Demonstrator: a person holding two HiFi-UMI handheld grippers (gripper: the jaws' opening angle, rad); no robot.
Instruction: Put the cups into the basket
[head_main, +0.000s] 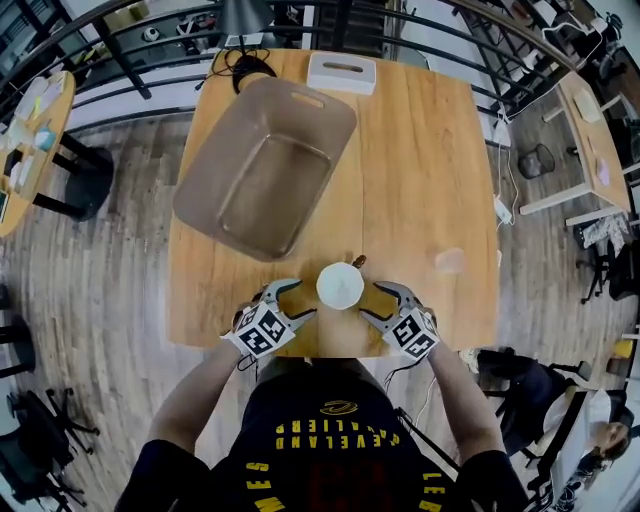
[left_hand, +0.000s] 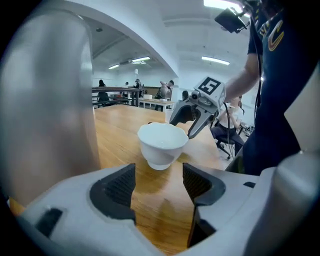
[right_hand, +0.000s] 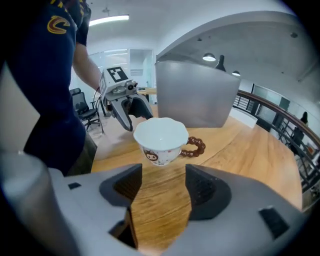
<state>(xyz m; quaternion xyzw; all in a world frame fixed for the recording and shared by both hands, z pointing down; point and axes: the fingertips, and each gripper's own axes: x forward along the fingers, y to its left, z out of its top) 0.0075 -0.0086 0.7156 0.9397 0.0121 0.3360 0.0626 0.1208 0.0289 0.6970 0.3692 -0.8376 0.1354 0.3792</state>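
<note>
Cup (head_main: 340, 287): stood on the table (head_main: 430, 160) between both grippers, untouched.
Left gripper (left_hand: 159, 182): jaws spread, empty.
Right gripper (right_hand: 162, 186): jaws spread, empty.

One white cup (head_main: 340, 287), one grey basket (head_main: 265, 165), one white box (head_main: 341, 72), one left claw (head_main: 303, 300), one right claw (head_main: 375, 301)

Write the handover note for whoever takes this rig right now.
Left tool: open, empty, left of the cup.
Right tool: open, empty, right of it.
White cup: upright on the table, near its front edge, not gripped.
Basket: empty, farther back on the left.
Done: nothing in the basket yet.
Left: grip the cup, set it in the basket.
</note>
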